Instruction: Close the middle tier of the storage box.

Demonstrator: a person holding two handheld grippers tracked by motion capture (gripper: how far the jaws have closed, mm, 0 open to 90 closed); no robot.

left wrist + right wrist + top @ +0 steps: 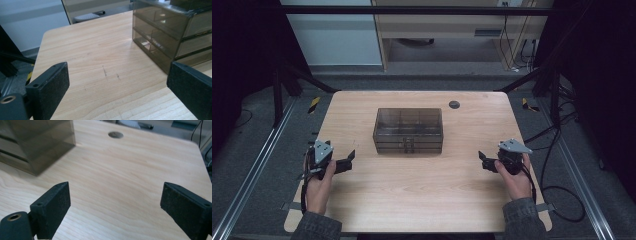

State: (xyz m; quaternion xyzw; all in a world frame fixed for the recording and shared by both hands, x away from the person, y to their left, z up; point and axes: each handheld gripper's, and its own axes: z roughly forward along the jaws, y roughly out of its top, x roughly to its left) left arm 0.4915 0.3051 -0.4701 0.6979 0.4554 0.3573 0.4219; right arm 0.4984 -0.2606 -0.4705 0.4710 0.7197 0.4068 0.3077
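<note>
The left tool (348, 159) hovers over the bench (422, 200) with its jaws spread wide and nothing between them; the right tool (482, 159) is likewise wide apart and empty. Between them, well apart from both, a smoky translucent drawer box (408, 130) sits mid-bench, its long axis running left to right, its drawer fronts facing the person.
</note>
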